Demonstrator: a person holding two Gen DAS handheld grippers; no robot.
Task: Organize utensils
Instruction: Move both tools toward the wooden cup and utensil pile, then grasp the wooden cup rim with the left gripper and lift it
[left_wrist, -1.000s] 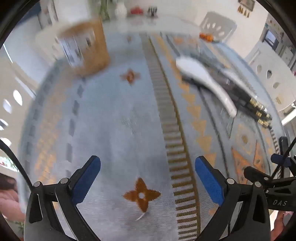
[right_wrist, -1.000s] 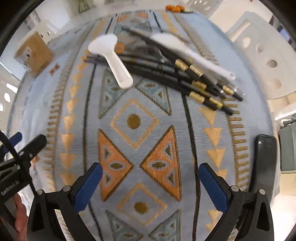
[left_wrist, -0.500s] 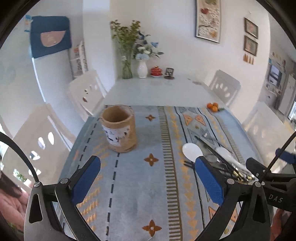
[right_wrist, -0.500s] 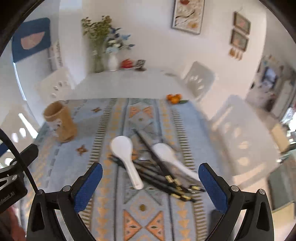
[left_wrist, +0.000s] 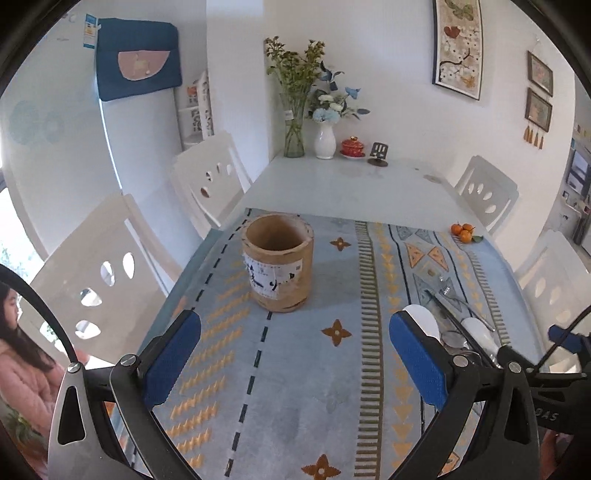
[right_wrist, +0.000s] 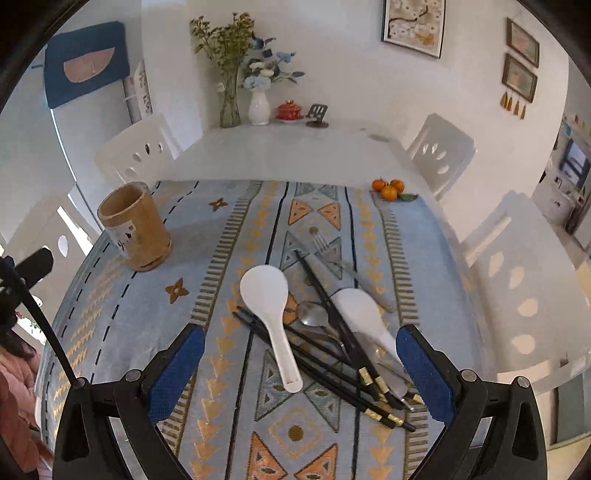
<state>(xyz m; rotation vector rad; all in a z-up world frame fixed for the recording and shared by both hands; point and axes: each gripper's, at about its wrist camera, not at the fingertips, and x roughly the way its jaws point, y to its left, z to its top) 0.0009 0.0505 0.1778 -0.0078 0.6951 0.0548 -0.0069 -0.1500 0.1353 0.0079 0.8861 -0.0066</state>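
A pile of utensils lies on the patterned cloth: a white spoon, a second white spoon, a metal spoon, a fork and several black chopsticks with gold bands. A tan cylindrical holder stands upright and looks empty, to the left of the pile. My right gripper hangs open just above the near end of the pile. My left gripper is open over bare cloth, short of the holder. The spoons show at its right.
Small oranges sit at the cloth's far right corner. Vases of flowers, a red pot and a small stand are at the table's far end. White chairs line both sides. A person in pink sits at the left.
Both grippers have lifted and tilted up from looking straight down at the cloth; the far table and wall are now in view. Both stay open and empty.
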